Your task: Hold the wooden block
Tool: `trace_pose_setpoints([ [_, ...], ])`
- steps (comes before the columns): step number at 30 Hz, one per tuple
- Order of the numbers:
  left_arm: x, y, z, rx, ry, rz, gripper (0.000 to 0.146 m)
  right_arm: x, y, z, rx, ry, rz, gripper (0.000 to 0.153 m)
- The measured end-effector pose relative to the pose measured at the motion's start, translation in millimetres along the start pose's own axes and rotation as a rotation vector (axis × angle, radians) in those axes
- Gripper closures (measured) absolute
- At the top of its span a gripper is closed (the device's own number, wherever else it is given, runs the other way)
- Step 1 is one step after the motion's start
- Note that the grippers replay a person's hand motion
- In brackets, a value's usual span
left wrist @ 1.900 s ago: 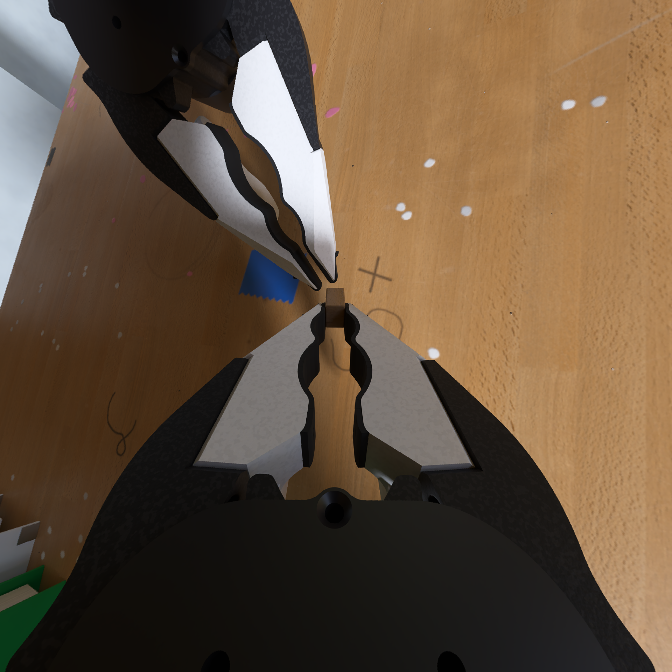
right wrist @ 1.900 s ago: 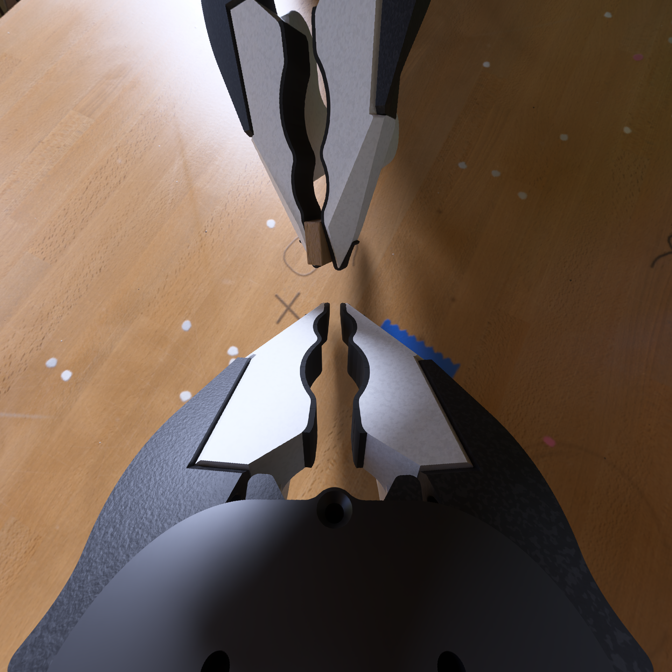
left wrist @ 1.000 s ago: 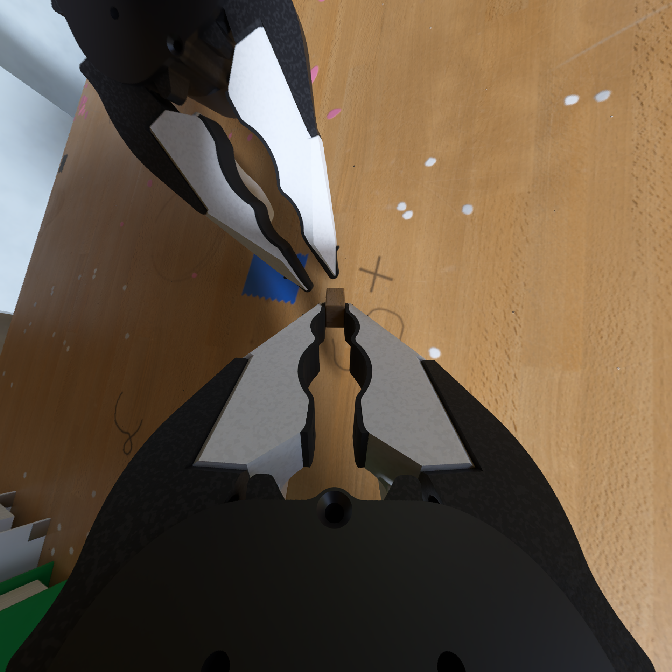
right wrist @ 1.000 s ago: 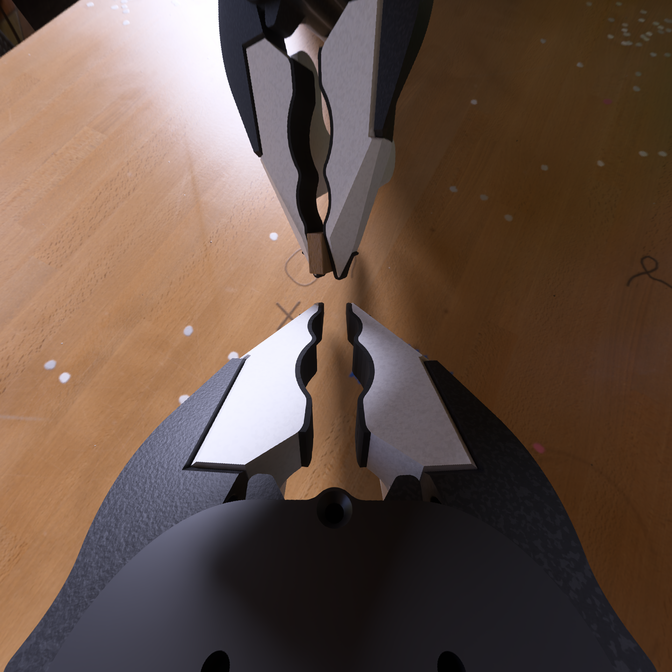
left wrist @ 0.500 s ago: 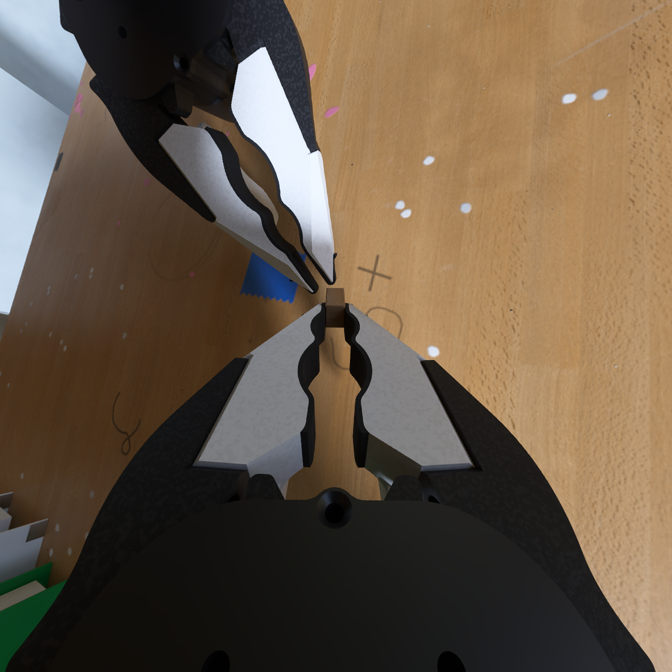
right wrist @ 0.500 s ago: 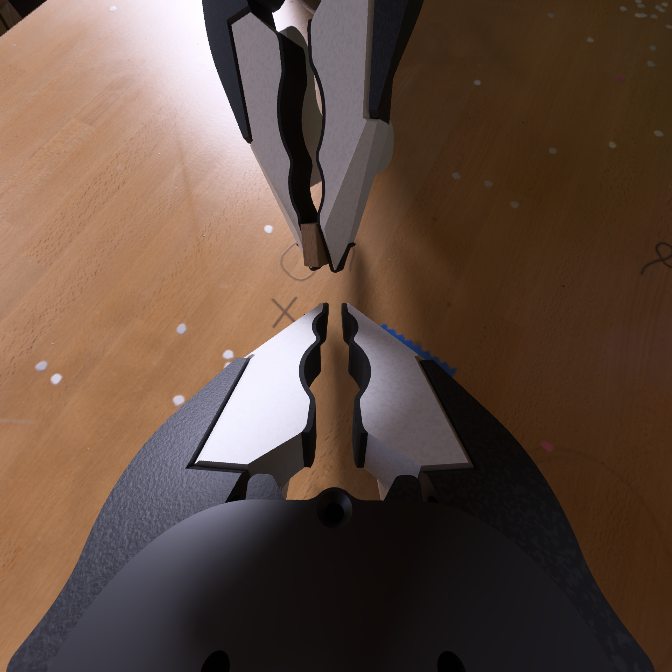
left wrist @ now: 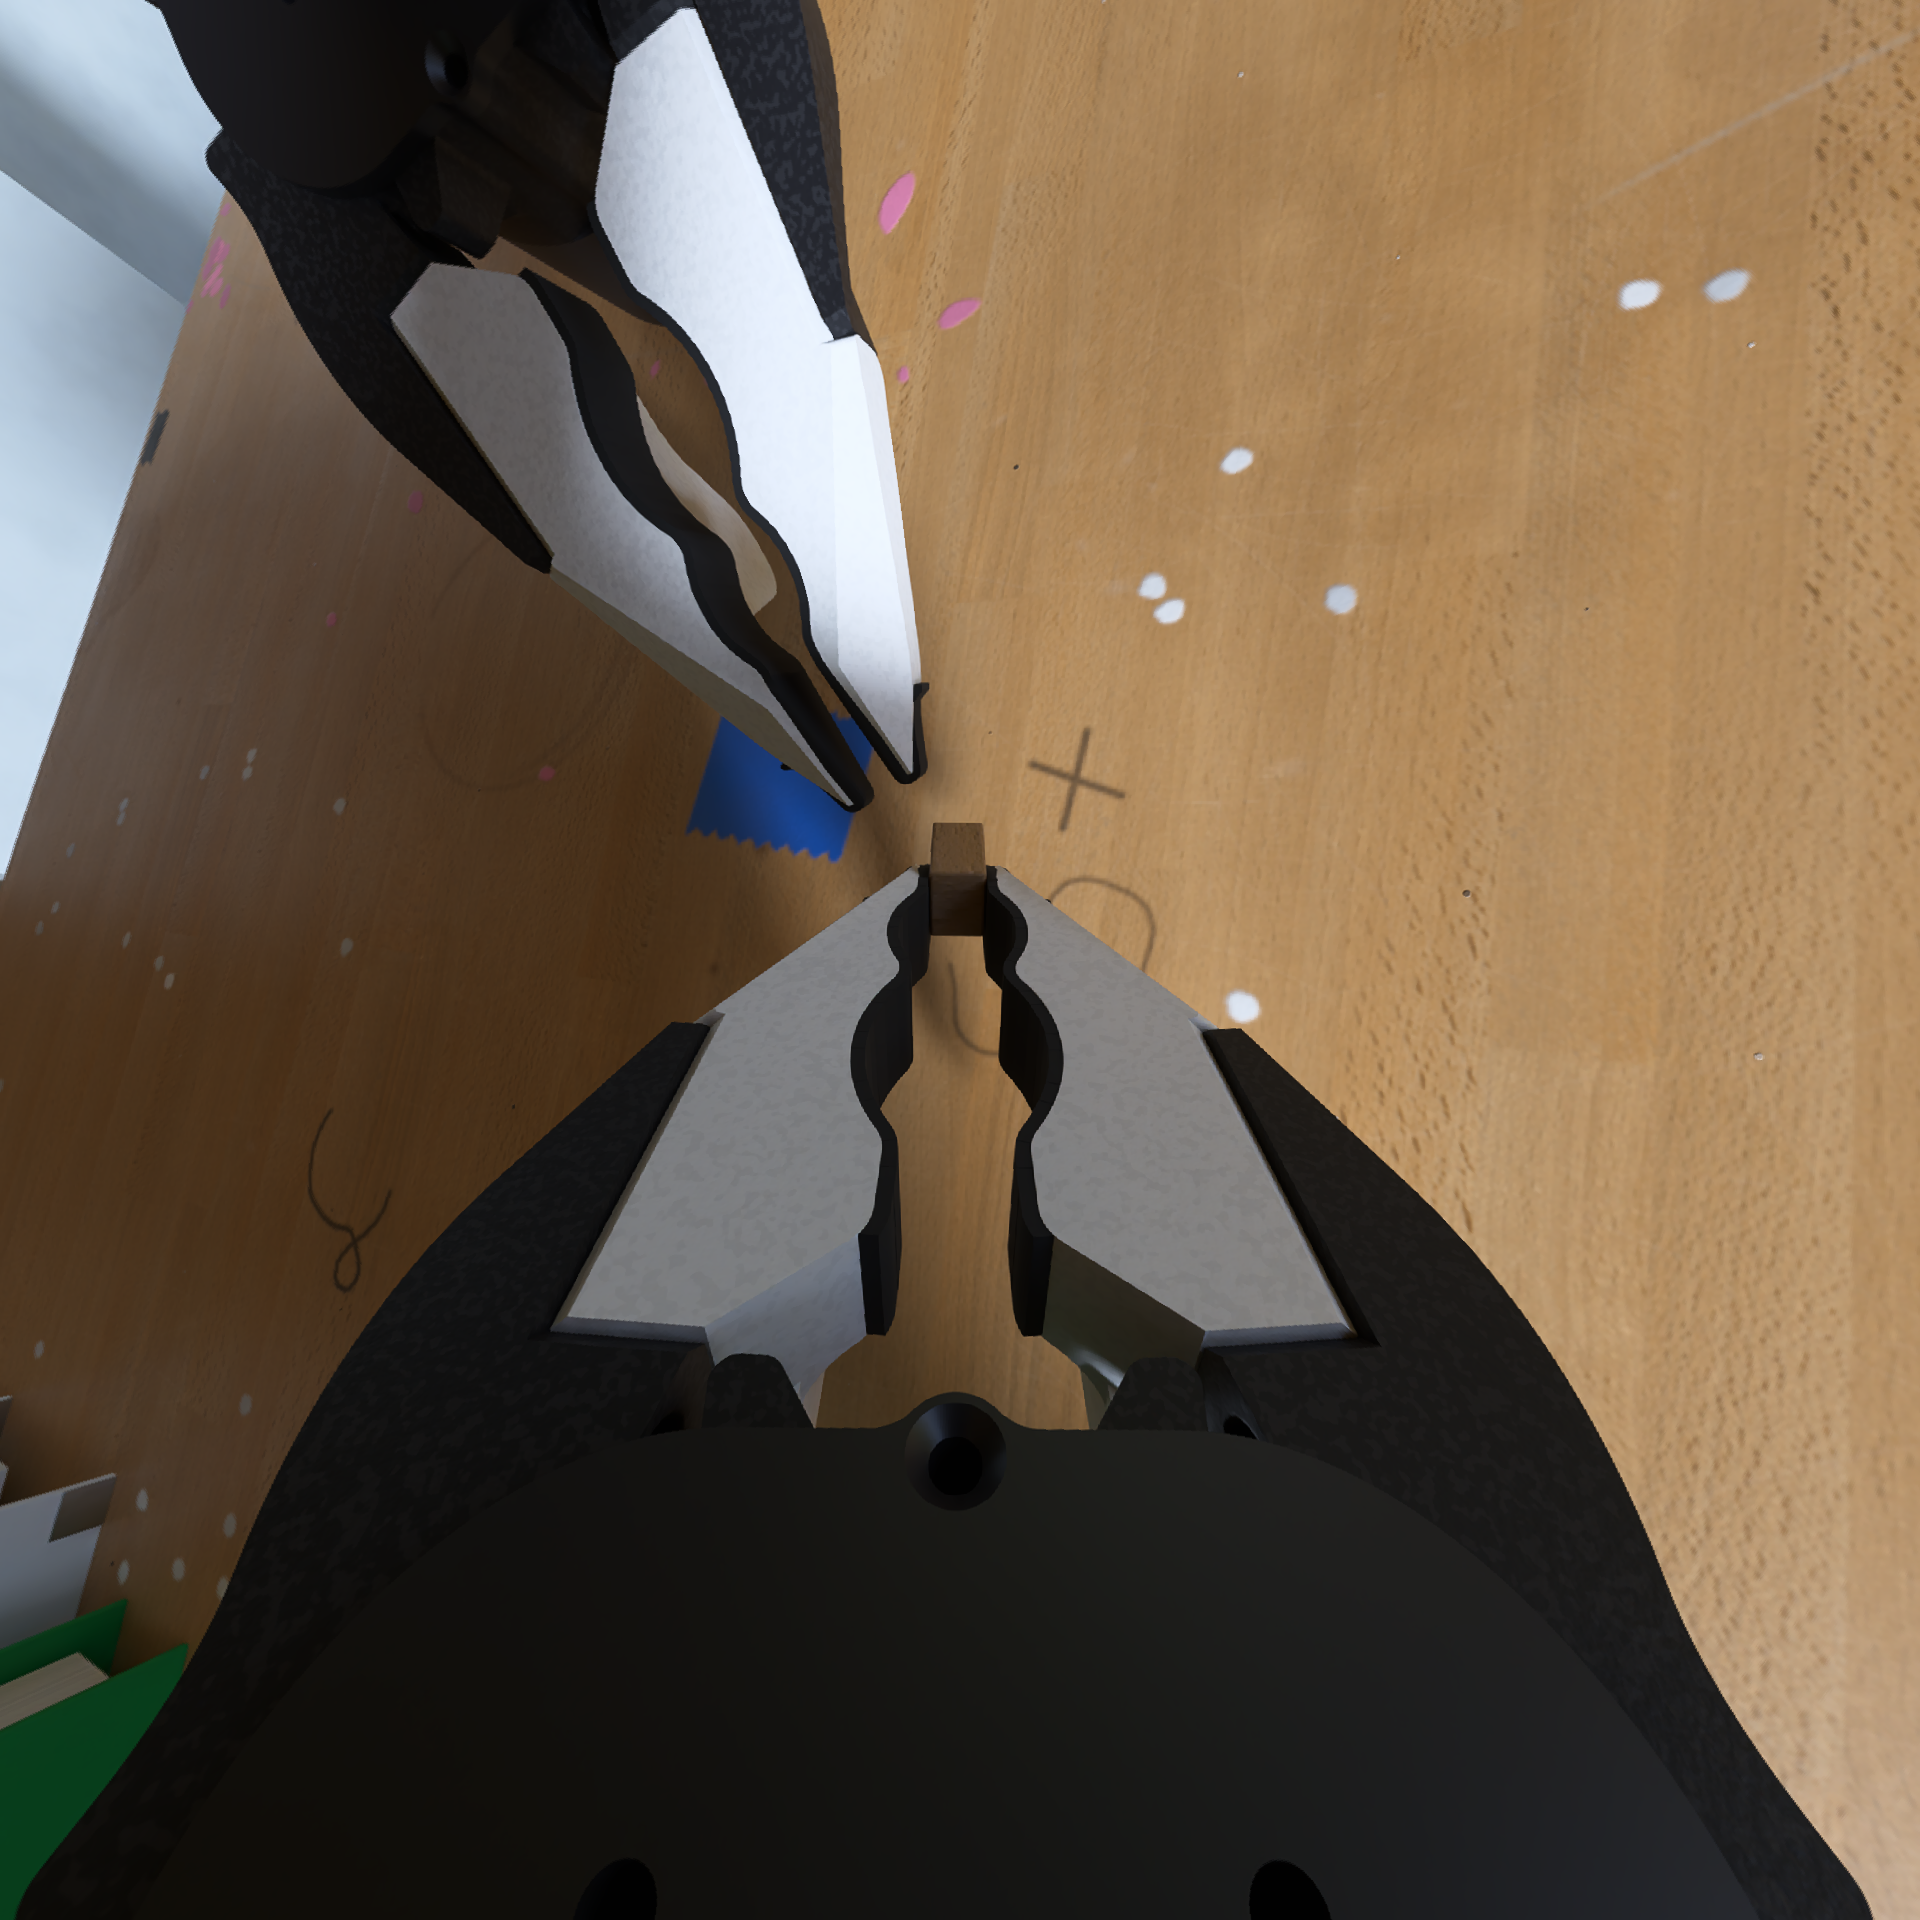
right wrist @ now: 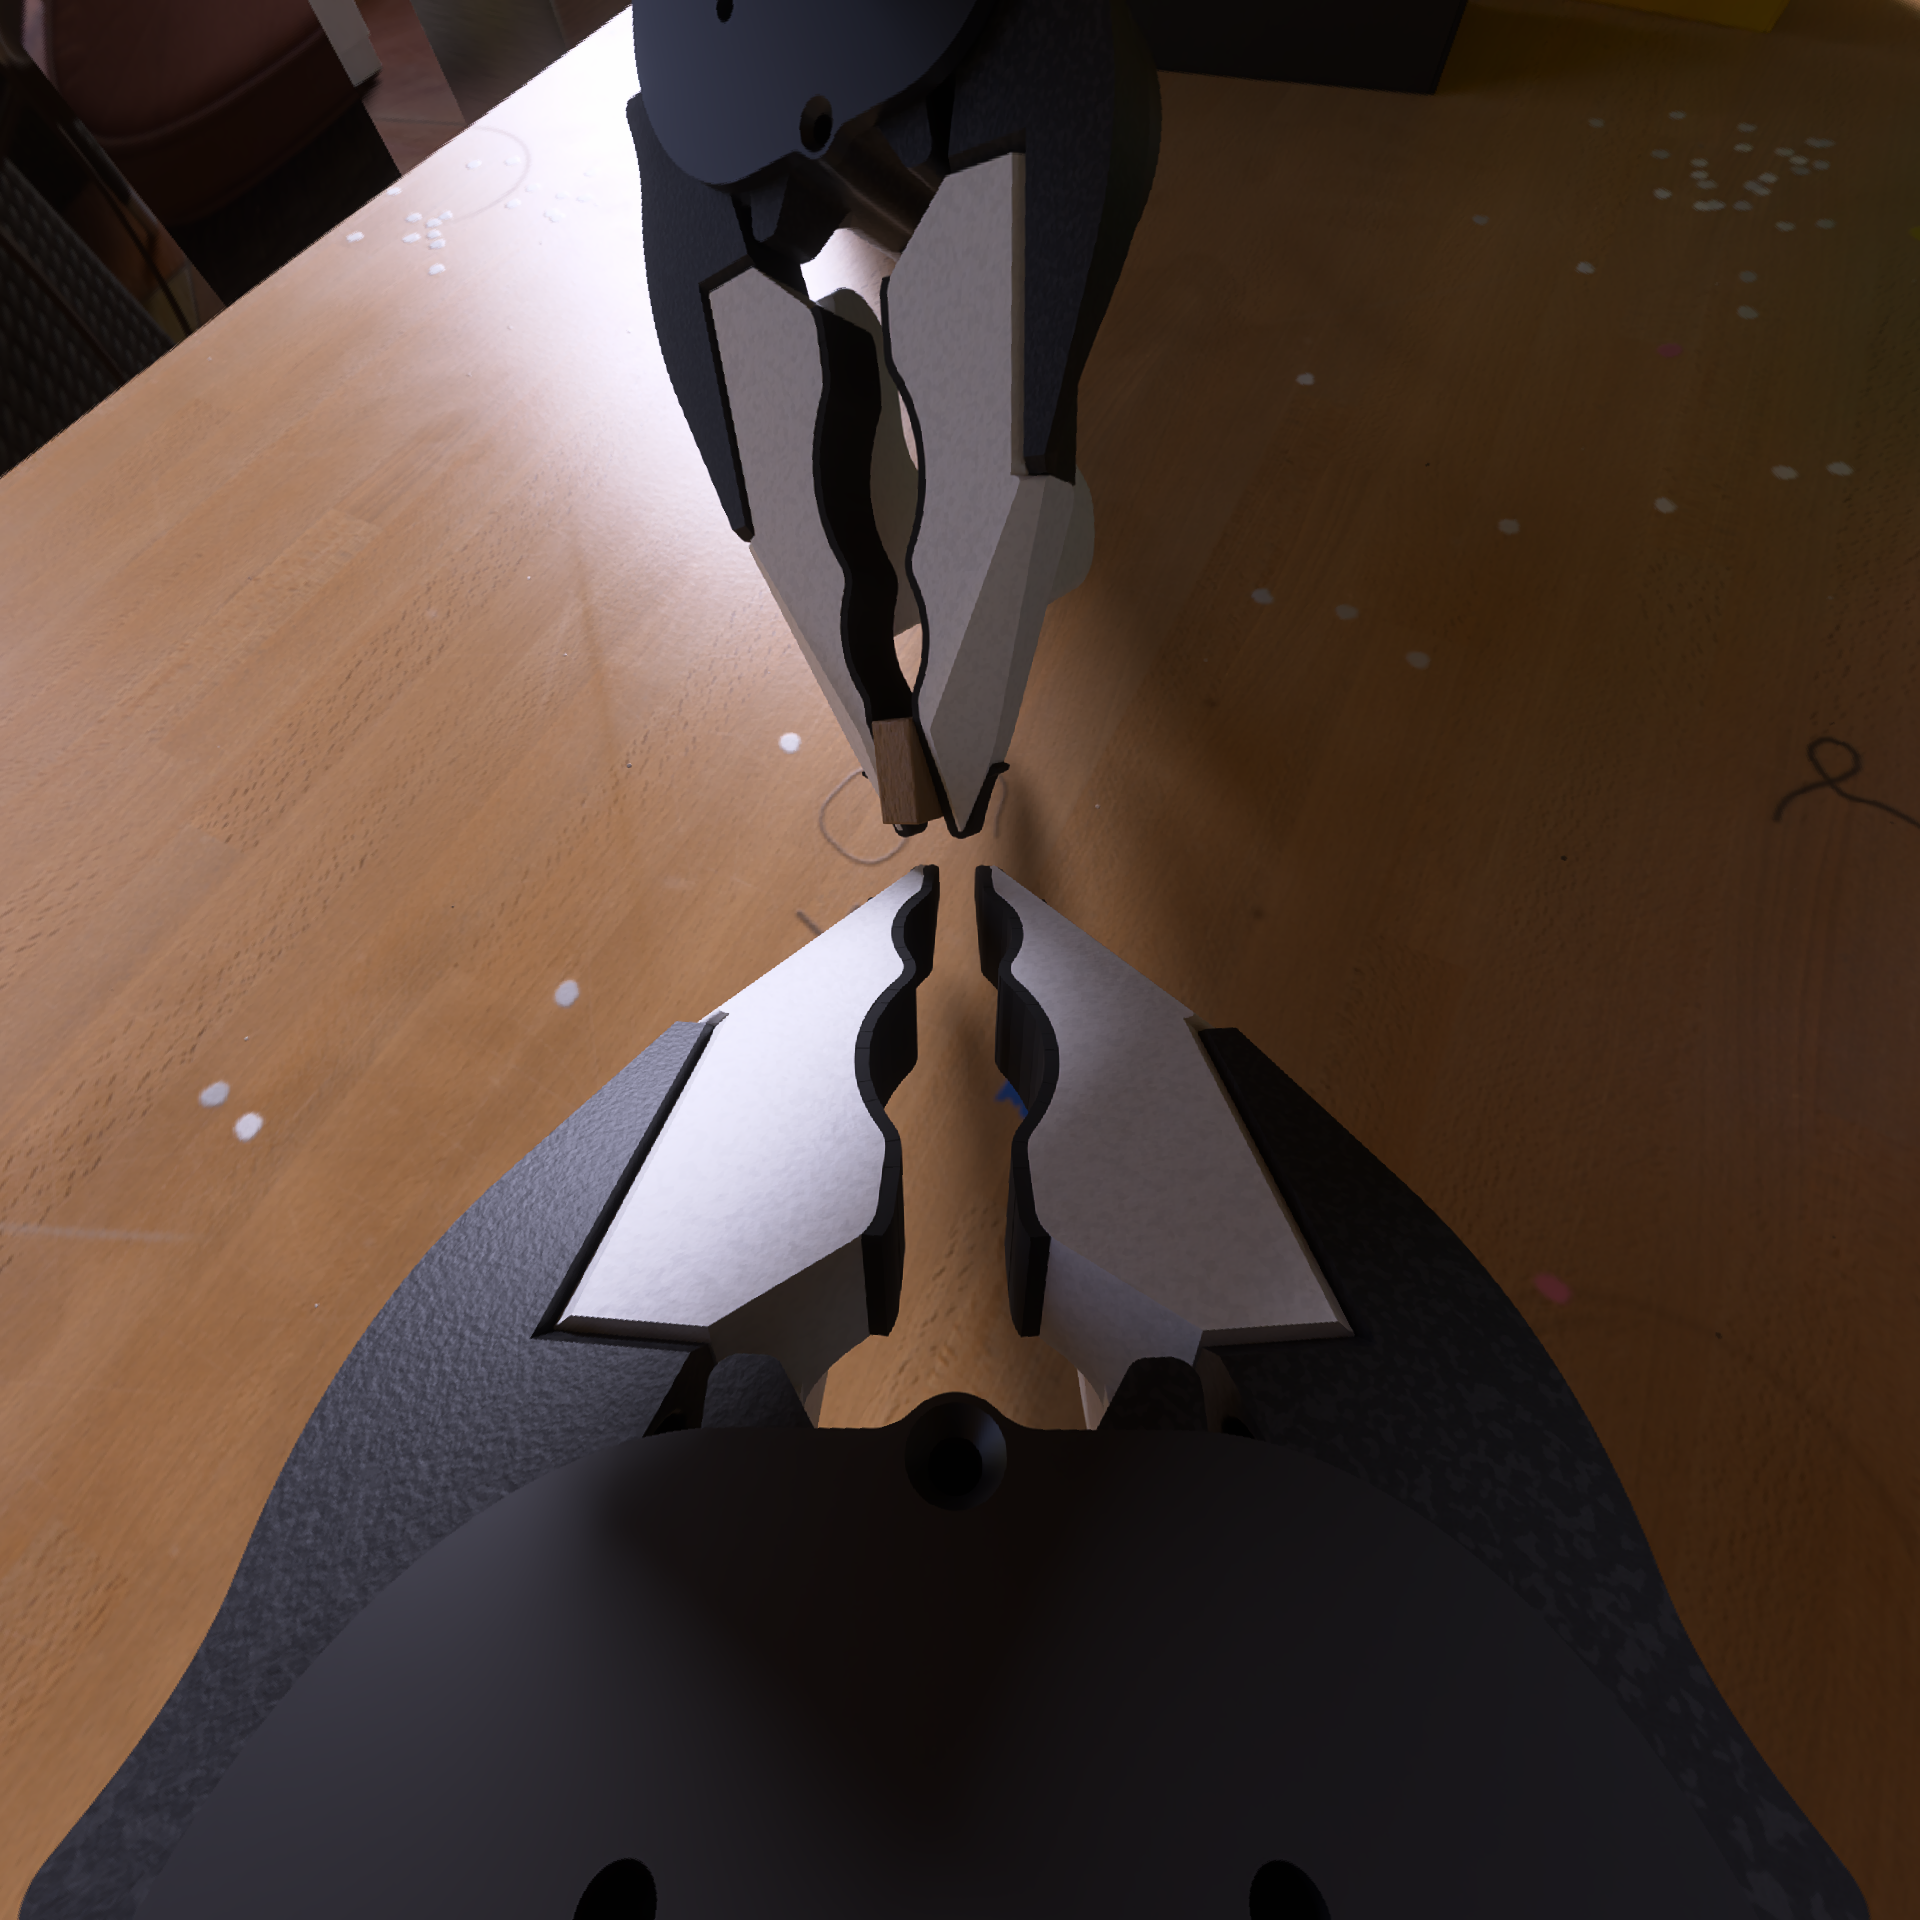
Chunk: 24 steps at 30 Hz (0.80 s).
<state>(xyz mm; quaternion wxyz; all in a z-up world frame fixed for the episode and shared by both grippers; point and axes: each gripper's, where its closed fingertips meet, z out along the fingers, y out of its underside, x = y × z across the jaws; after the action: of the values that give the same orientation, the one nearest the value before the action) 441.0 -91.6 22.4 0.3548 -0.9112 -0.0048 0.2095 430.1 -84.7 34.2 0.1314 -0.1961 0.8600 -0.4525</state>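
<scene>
A small wooden block is pinched between the fingertips of my left gripper, held just above the wooden table. In the right wrist view the left gripper points toward me with the block at its tip. My right gripper has its jaws nearly together with a thin gap and nothing between them. Its tips sit a short way in front of the block without touching it. It also shows in the left wrist view, coming in from the upper left.
A blue piece of tape lies on the table under the right gripper's tips. A pencil cross and white specks mark the wood. The table edge runs along the left. Green and white items sit at the lower left.
The right gripper's jaws opened a little, then narrowed again. It has drawn back slightly from the block. The left gripper holds the block unchanged.
</scene>
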Motion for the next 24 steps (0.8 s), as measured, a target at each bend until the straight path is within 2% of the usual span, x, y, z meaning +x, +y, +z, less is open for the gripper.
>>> trace_pose_setpoints([
  [12,-1.0,0.2,0.3,-0.003,-0.003,-0.007,0.138,1.0,7.7,6.1,-0.058,0.014,-0.02,0.142],
  [24,-1.4,0.6,0.4,-0.01,0.001,-0.014,0.138,1.0,8.8,7.2,-0.063,0.009,-0.008,0.145],
])
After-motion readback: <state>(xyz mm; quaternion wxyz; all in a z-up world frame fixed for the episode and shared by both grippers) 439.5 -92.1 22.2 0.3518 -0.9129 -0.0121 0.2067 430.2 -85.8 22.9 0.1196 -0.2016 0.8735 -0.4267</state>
